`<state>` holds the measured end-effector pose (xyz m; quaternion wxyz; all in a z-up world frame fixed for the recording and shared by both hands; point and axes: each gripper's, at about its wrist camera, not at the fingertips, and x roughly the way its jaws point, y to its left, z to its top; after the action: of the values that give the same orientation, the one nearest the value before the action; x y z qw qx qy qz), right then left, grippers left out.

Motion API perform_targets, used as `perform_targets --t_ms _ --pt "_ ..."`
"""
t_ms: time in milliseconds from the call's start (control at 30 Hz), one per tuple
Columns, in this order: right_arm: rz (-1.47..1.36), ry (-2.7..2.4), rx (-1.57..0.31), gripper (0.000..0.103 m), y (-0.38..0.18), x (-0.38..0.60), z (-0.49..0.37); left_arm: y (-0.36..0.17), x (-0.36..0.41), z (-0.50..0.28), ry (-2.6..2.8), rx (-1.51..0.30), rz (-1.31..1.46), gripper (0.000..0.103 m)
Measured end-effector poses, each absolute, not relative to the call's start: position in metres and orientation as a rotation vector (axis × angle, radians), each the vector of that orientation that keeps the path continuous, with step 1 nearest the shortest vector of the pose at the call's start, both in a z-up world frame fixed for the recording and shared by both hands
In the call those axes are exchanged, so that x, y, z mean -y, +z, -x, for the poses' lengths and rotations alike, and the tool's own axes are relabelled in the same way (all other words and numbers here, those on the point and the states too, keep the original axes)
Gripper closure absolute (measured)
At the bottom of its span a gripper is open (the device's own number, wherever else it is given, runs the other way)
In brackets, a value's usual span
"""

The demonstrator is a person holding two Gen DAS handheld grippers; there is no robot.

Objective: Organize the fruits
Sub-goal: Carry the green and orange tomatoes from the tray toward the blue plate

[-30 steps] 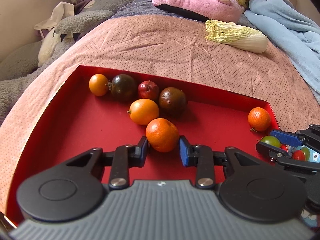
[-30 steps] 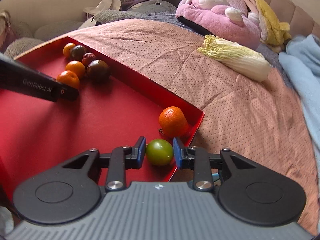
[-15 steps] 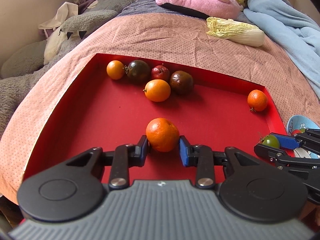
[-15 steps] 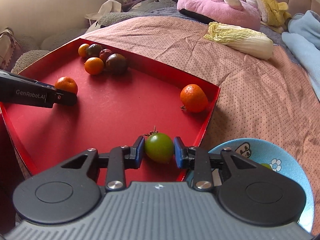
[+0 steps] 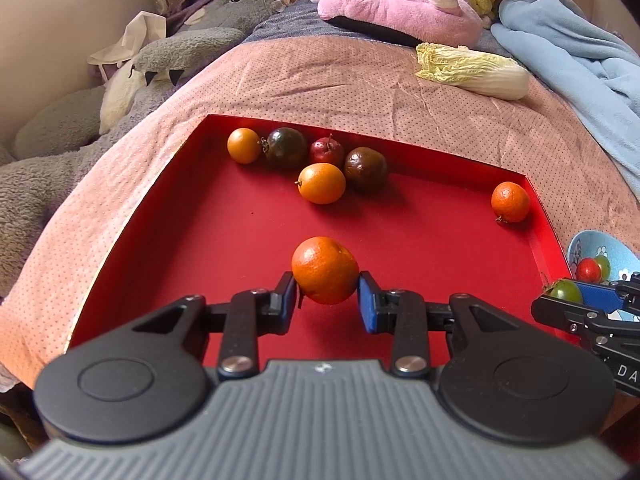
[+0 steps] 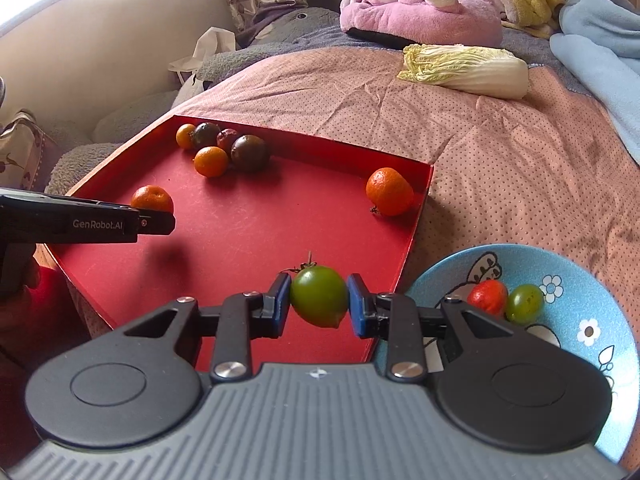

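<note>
My left gripper is shut on an orange tangerine, held above the near part of the red tray. My right gripper is shut on a green tomato, lifted over the tray's near right edge. Just right of it sits a blue patterned bowl holding a red tomato and a green tomato. A cluster of oranges and dark tomatoes lies at the tray's far side. One tangerine rests alone in the far right corner.
The tray lies on a pink dotted bedspread. A napa cabbage lies beyond it. Pink plush toys and a blue blanket fill the far side; a grey plush sits at the left.
Both grippers have pulled back toward the tray's near edge with their fruits lifted. The right gripper has swung right, bringing the blue bowl into view beside it.
</note>
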<state>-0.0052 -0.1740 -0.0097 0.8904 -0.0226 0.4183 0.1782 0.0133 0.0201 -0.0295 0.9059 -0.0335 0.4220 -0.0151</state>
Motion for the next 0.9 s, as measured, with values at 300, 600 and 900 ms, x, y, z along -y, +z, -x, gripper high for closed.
perform_targets --t_ms 300,600,900 --pt "0.022 0.384 -0.83 0.068 0.011 0.176 0.021 -0.017 -0.017 -0.001 -0.029 -0.846 0.064 0.067" --pt "-0.008 0.388 -0.818 0.068 0.019 0.181 0.029 -0.011 -0.013 0.005 -0.034 -0.835 0.058 0.067" --pt "-0.038 0.381 -0.801 0.068 0.026 0.193 0.037 -0.006 -0.003 0.006 -0.047 -0.828 0.043 0.067"
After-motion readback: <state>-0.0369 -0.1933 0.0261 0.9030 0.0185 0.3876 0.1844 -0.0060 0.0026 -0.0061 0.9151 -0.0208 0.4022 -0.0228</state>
